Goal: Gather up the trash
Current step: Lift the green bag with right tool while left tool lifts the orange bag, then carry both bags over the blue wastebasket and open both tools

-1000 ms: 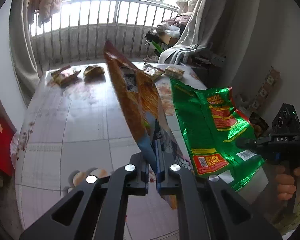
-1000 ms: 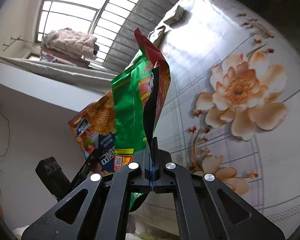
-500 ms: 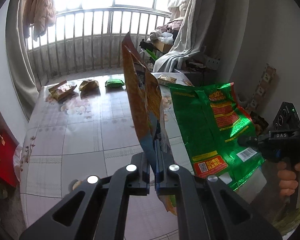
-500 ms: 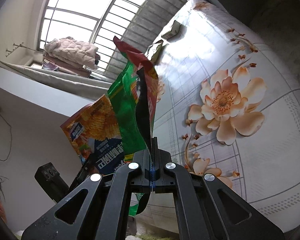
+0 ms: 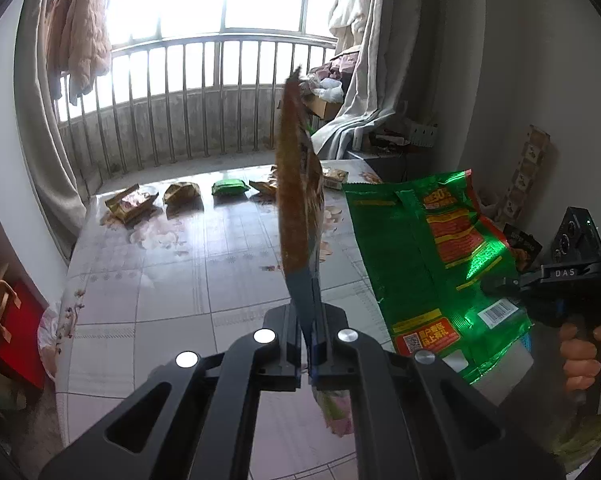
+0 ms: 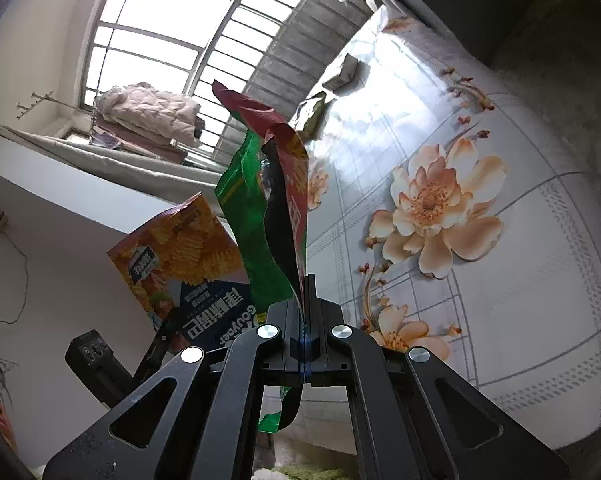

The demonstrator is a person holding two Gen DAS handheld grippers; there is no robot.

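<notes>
Left gripper (image 5: 309, 344) clamped on orange chip bag (image 5: 300, 208), sticking up edge-on. Right gripper (image 6: 305, 320) pinches green bag (image 6: 260, 240), both held above table (image 5: 172, 280) w/ 5ish wrappers at far edge.

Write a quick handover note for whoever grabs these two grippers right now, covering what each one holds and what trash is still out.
Left gripper: shut on the orange chip bag, held upright above the table.
Right gripper: shut on the green snack bag, also lifted clear of the table.
Done: both large bags are picked up. No bin shows in either view.
Left: small wrappers at the table's far end by the railing, namely a yellow wrapper, a crumpled one, a green packet and more behind the orange bag.
</notes>
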